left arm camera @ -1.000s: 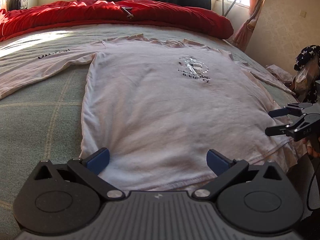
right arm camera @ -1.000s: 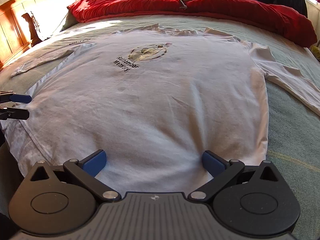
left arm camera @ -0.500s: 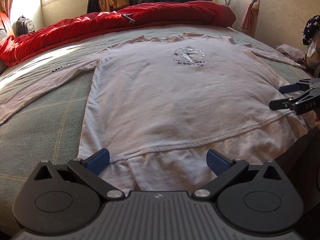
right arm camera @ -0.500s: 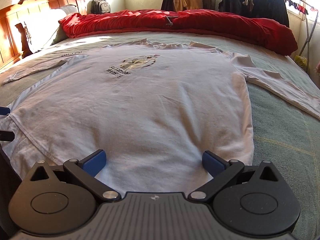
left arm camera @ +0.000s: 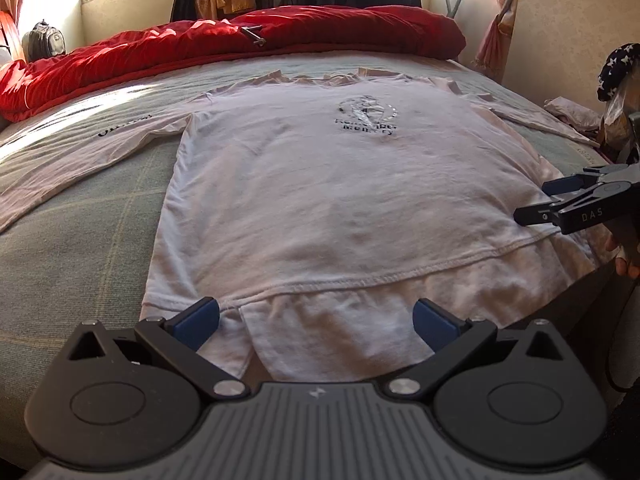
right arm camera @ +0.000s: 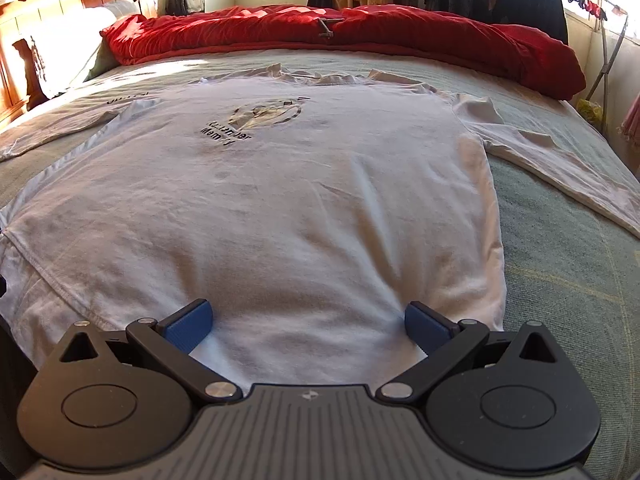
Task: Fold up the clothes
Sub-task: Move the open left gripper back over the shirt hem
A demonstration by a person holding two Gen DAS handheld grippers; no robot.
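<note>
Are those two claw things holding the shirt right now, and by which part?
Nothing is held. Both the left gripper and the right gripper are open over the shirt's hem.

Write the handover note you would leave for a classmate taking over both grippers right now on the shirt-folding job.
Left gripper: open, empty, at the hem's left end.
Right gripper: open, empty, over the hem's right part.
The white long-sleeved cotton shirt with a black chest print lies flat, print up, on the grey-green checked bedspread, both sleeves spread outward. The hem hangs slightly over the bed's near edge. The red quilt is bunched along the far side.
Done: shirt spread out.
Left: every fold; nothing gripped yet.
</note>
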